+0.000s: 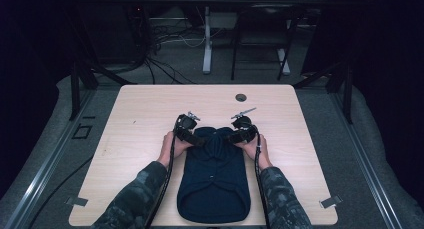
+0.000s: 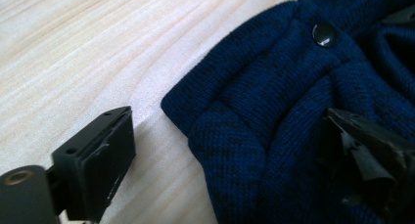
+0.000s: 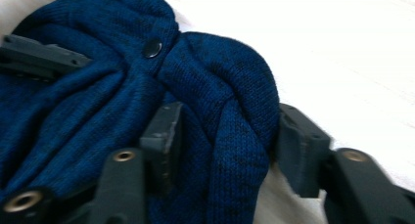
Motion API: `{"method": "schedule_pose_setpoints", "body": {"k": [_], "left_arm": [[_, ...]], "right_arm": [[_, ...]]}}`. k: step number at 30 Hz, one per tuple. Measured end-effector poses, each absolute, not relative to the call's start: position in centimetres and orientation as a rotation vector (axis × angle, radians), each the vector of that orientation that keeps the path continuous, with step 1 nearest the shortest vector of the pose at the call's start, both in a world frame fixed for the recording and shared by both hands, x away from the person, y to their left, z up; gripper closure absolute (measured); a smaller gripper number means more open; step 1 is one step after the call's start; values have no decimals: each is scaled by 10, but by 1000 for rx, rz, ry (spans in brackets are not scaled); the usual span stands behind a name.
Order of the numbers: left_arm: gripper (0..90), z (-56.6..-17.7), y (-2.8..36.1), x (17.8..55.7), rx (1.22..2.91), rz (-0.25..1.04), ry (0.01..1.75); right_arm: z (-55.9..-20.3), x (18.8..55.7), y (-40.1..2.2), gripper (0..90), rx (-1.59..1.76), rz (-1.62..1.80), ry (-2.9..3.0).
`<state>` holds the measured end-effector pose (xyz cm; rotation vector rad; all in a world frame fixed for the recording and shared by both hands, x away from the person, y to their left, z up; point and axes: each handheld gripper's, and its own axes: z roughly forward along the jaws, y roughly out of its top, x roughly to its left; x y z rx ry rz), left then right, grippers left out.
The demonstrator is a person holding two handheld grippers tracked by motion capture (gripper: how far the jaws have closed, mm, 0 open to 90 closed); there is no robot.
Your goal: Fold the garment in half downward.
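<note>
A dark blue knitted garment (image 1: 214,184) lies flat on the wooden table (image 1: 150,104), its bunched top end pointing away from the person. My left gripper (image 1: 192,135) is at that end's left corner. In the left gripper view the left gripper (image 2: 227,121) is open: one jaw rests over bare wood and the other on the fabric (image 2: 274,111), with the folded edge between them. My right gripper (image 1: 236,134) is at the right corner. In the right gripper view the right gripper (image 3: 230,116) is shut on a thick fold of the knit (image 3: 235,101). A black button (image 3: 152,48) sits near the folds.
A small round cable hole (image 1: 241,97) lies in the table beyond the grippers. Metal clips (image 1: 77,201) sit at the near corners. Bare wood surrounds the garment on both sides. Cables and table legs (image 1: 206,39) stand on the floor behind.
</note>
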<state>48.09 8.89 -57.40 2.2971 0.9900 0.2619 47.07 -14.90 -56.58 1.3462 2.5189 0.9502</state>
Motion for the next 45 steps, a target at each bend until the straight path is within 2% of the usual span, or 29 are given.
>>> {"method": "schedule_pose_setpoints", "body": {"k": [4,13,14,15,22,30,45], "left_arm": [[181,-573,89,478,2303,255,965],[376,-571,86,472,2288,258,940],[376,-571,86,471,2283,266,938],[452,-571,86,470,2275,265,928],[659,-569,84,464,2261,268,902],[667,-558,86,458,2225,276,874],[657,-517,100,432,2139,282,781]], "right_arm": [[-566,469,-147,570,1320,956,2526],[-567,466,-146,635,1303,950,2521],[-567,465,-145,642,1293,953,2511],[-568,461,-145,658,1271,956,2494],[-567,454,-144,687,1217,957,2438],[-556,441,-150,693,1148,1024,2380],[-503,399,-152,694,880,1077,2279]]}}
